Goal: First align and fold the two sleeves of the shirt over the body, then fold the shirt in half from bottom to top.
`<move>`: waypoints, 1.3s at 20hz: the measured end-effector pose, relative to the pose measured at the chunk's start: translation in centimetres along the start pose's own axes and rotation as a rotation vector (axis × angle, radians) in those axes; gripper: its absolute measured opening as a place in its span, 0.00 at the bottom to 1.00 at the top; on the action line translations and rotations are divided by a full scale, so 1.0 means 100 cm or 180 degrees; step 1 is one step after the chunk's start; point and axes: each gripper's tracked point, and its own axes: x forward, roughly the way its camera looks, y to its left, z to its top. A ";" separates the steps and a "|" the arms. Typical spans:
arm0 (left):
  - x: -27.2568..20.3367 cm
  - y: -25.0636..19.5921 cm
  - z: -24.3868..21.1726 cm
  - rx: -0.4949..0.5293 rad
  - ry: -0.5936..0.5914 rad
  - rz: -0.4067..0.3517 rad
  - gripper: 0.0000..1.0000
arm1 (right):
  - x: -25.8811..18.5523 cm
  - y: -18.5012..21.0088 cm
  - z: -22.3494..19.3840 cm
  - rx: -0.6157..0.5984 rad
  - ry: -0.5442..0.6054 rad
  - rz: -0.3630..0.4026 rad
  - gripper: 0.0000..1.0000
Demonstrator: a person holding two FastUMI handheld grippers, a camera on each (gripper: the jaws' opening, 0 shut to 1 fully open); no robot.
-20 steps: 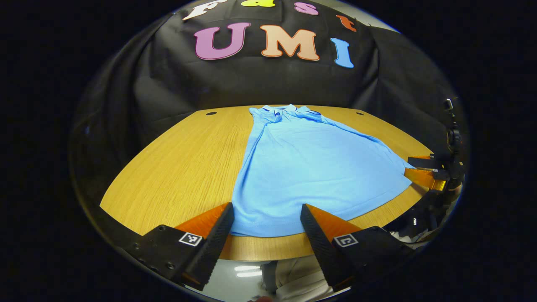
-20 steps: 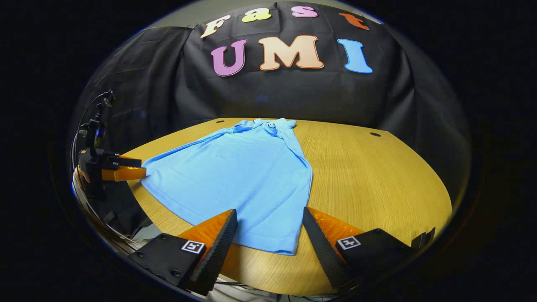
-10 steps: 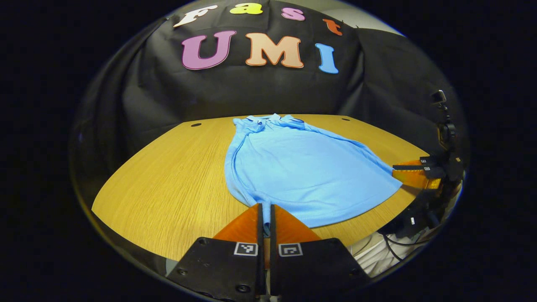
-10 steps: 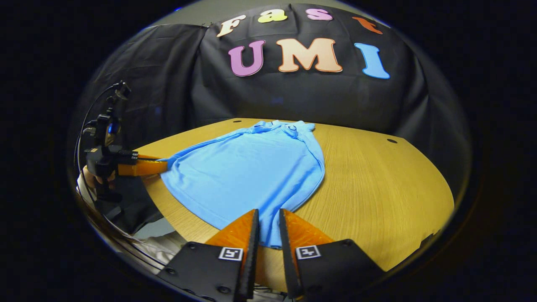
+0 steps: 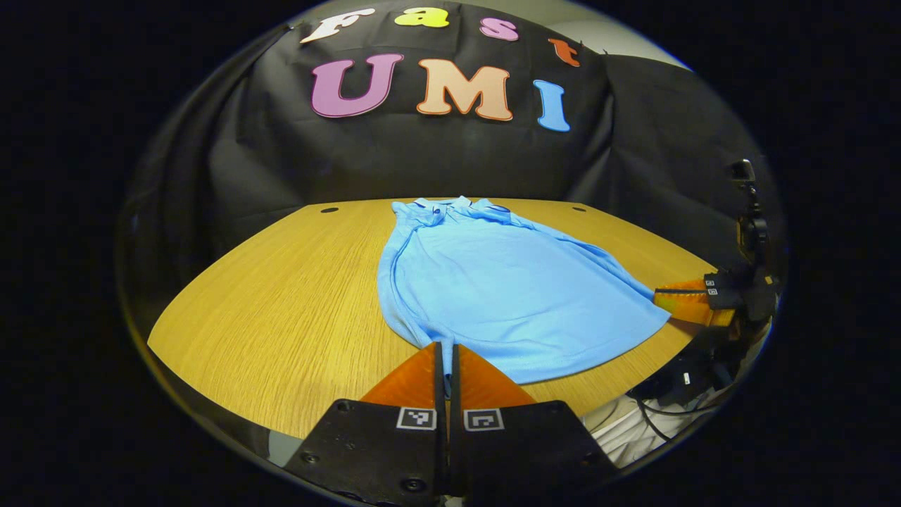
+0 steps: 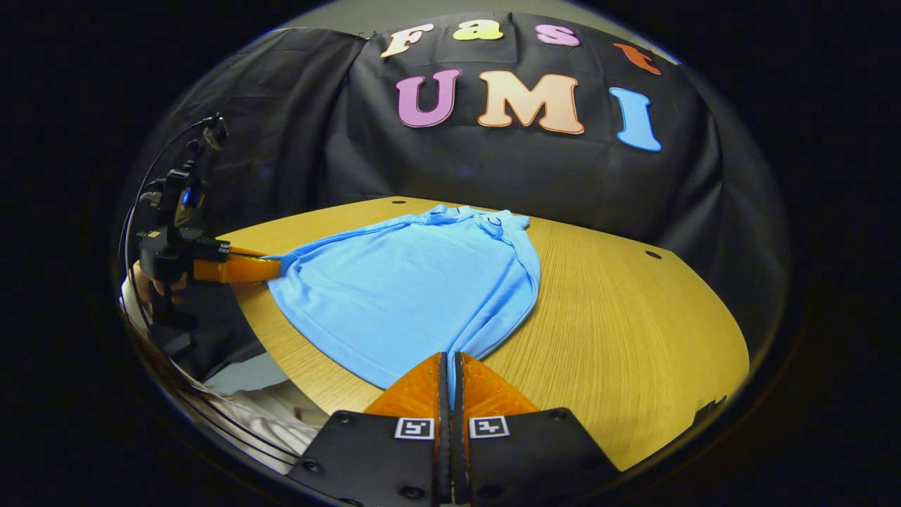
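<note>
Left gripper view, shirt: I see the light blue short-sleeved polo shirt lying flat on the round light-wood bench, collar at 12 o'clock by the black cloth wall, hem toward me.
Left gripper view, my tool: the left tool sits at 6 o'clock with its fingers closed tight; a thin edge of the shirt's hem corner is pinched between them, and the cloth gathers into folds just above the tips.
Left gripper view, other tool: at 3 o'clock I see the right tool at the bench edge, its tips at the shirt's other hem corner, closed on the fabric.
Right gripper view, shirt: the shirt spreads from centre toward 9 o'clock on the bench, collar at 12 o'clock.
Right gripper view, my tool: the right tool at 6 o'clock has its fingers pressed together on the near hem corner, a strip of blue showing between them.
Right gripper view, other tool: at 9 o'clock the left tool grips the far hem corner, a hand wrapped round its handle.
</note>
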 end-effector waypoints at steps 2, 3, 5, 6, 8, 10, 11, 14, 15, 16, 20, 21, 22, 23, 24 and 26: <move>-0.003 0.002 0.002 -0.0053 -0.0032 0.0014 0.00 | -0.001 -0.002 0.006 0.0097 -0.0038 0.0006 0.01; -0.001 0.005 0.008 -0.0050 -0.0055 0.0023 0.00 | 0.000 -0.003 0.011 0.0145 -0.0069 0.0008 0.02; -0.003 0.007 0.024 -0.0019 -0.0162 0.0040 0.00 | 0.000 -0.005 0.022 0.0224 -0.0131 0.0015 0.02; -0.003 0.006 0.033 -0.0003 -0.0235 0.0031 0.00 | 0.002 -0.008 0.026 0.0236 -0.0141 0.0005 0.02; -0.003 0.004 0.049 0.0003 -0.0346 -0.0013 0.00 | 0.006 -0.015 0.038 0.0237 -0.0172 -0.0028 0.02; 0.001 0.006 0.065 -0.0015 -0.0417 -0.0033 0.00 | 0.008 -0.017 0.056 0.0255 -0.0242 -0.0010 0.02; 0.004 0.007 0.073 -0.0032 -0.0444 -0.0037 0.00 | 0.011 -0.018 0.066 0.0263 -0.0273 0.0001 0.02; 0.016 0.010 0.100 -0.0034 -0.0529 -0.0094 0.00 | 0.021 -0.022 0.096 0.0207 -0.0373 0.0004 0.02; 0.021 0.011 0.109 -0.0032 -0.0559 -0.0120 0.00 | 0.026 -0.026 0.104 0.0142 -0.0393 -0.0034 0.02; 0.027 0.011 0.116 -0.0027 -0.0570 -0.0160 0.00 | 0.033 -0.032 0.111 0.0065 -0.0405 -0.0093 0.02; 0.054 0.017 0.152 -0.0130 -0.0592 -0.0277 0.00 | 0.060 -0.054 0.140 -0.0155 -0.0436 -0.0277 0.02; 0.061 0.024 0.164 -0.0141 -0.0630 -0.0261 0.00 | 0.069 -0.058 0.148 -0.0185 -0.0427 -0.0297 0.02; 0.072 0.032 0.175 -0.0134 -0.0665 -0.0215 0.00 | 0.079 -0.063 0.156 -0.0210 -0.0397 -0.0312 0.02; 0.081 0.042 0.183 -0.0125 -0.0675 -0.0149 0.00 | 0.088 -0.067 0.164 -0.0220 -0.0386 -0.0317 0.02; 0.090 0.049 0.189 -0.0129 -0.0664 -0.0106 0.00 | 0.098 -0.071 0.172 -0.0215 -0.0377 -0.0317 0.02; 0.112 0.058 0.198 -0.0198 -0.0609 -0.0070 0.00 | 0.120 -0.079 0.188 -0.0197 -0.0342 -0.0335 0.02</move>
